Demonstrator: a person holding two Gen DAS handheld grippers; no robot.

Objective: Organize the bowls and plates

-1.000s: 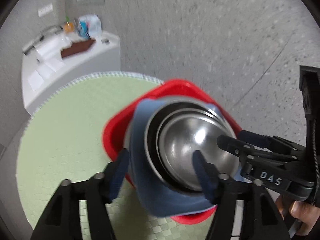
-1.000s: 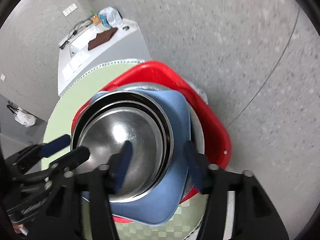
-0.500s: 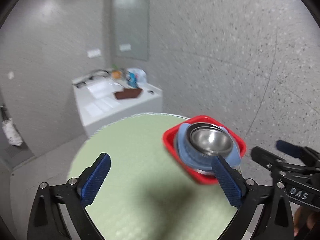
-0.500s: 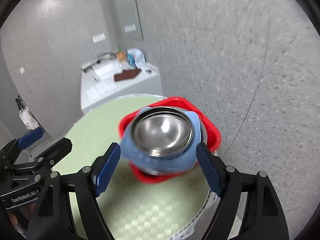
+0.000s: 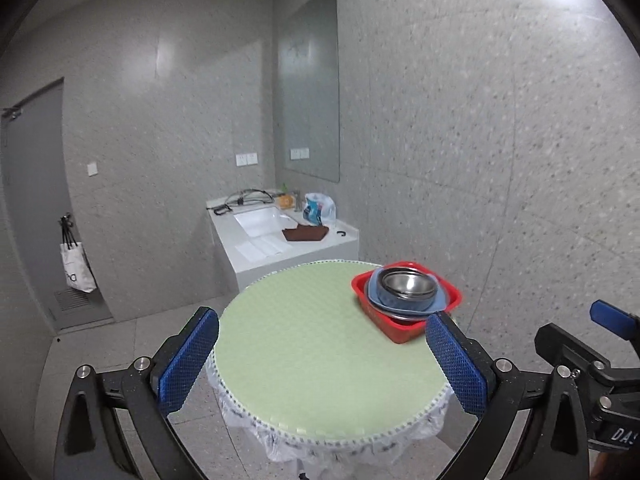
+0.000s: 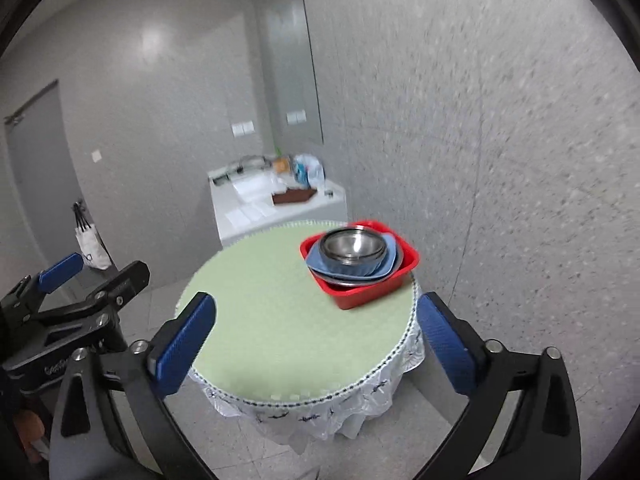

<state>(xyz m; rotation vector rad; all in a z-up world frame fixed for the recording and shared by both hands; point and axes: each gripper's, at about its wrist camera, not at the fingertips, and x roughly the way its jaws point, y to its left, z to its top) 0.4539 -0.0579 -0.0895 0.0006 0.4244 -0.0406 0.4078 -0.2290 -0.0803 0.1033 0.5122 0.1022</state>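
A red square basin [image 5: 451,298] [image 6: 408,261] stands at the far right of a round green-topped table [image 5: 304,336] [image 6: 272,300]. Inside it lies a blue square plate [image 5: 438,302] [image 6: 390,266] with nested steel bowls [image 5: 407,285] [image 6: 352,245] stacked on it. My left gripper [image 5: 322,356] is open and empty, held back from the table's near edge. My right gripper [image 6: 314,340] is open and empty, also well short of the basin. Each gripper shows at the edge of the other's view.
A white sink counter [image 5: 280,236] [image 6: 272,200] with a brown cloth, a plastic bag and cables stands behind the table. A grey wall runs along the right. A white bag [image 5: 76,268] hangs by a grey door at left.
Both grippers have opened wide and pulled far back and up from the stack in the basin. The bowls, plate and basin stay on the table.
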